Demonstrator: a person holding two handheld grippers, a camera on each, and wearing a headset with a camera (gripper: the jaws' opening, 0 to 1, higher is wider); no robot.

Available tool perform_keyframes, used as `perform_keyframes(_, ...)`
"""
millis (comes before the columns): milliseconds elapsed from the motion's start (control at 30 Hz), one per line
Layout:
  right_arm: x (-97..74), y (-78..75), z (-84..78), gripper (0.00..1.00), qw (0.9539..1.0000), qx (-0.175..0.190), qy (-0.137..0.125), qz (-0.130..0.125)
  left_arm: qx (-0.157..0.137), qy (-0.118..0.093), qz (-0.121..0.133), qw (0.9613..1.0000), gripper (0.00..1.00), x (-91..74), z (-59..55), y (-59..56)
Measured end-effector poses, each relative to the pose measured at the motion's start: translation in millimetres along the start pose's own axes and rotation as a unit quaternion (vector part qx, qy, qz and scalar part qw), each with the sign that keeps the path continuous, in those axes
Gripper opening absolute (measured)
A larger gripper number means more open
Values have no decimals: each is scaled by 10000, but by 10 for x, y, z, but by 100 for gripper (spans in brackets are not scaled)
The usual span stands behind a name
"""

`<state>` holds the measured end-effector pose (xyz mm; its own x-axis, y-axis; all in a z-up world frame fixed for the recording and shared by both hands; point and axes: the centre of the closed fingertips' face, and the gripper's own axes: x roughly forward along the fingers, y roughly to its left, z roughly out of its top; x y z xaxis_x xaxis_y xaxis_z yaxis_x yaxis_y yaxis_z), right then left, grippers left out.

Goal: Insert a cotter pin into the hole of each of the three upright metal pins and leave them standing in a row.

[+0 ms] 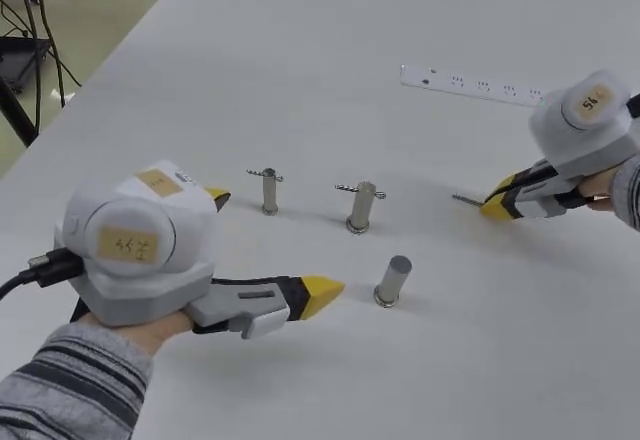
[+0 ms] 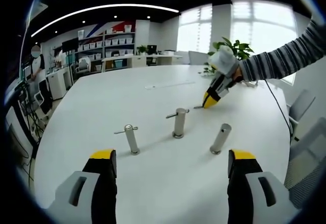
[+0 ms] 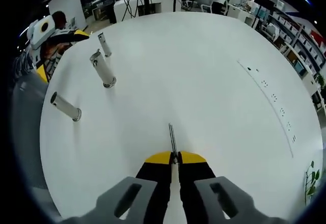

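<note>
Right gripper (image 3: 173, 158) clamped on thin steel cotter pin (image 3: 171, 135), right of bare grey metal pin (image 1: 392, 280). Left gripper (image 2: 173, 155) spread, empty, left of same pin. Cotter pin judged light, springy, slippery: grip rear end, tip free.

brushed metal pins (image 1: 392, 280) on a smooth matt white table (image 1: 300, 80)

With left tool (image 1: 270, 244) gaping, right tool (image 1: 497, 207) pinches a cotter pin (image 1: 466, 200)

big white tabletop (image 1: 300, 50), long white power strip (image 1: 470, 85) flat on it, black cables (image 1: 30, 40) off the edge, leafy green potted plant (image 2: 232, 48), wall shelves of bins (image 2: 104, 43)
</note>
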<state>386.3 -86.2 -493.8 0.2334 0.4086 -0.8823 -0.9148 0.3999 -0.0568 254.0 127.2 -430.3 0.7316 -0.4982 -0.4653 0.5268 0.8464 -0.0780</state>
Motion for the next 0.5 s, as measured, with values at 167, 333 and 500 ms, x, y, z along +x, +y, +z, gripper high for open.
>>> perform_keyframes(167,10,15,2,0,9997,-244,82,10,19,-20,-40,10000,87,-10,14,-28)
perform_keyframes(333,6,47,10,0,9991,-405,101,-58,-13,-12,-110,9999,84,-14,8,-49)
perform_keyframes(500,-44,128,28,0,9983,-577,52,-112,-17,-25,-174,9998,83,-17,11,-72)
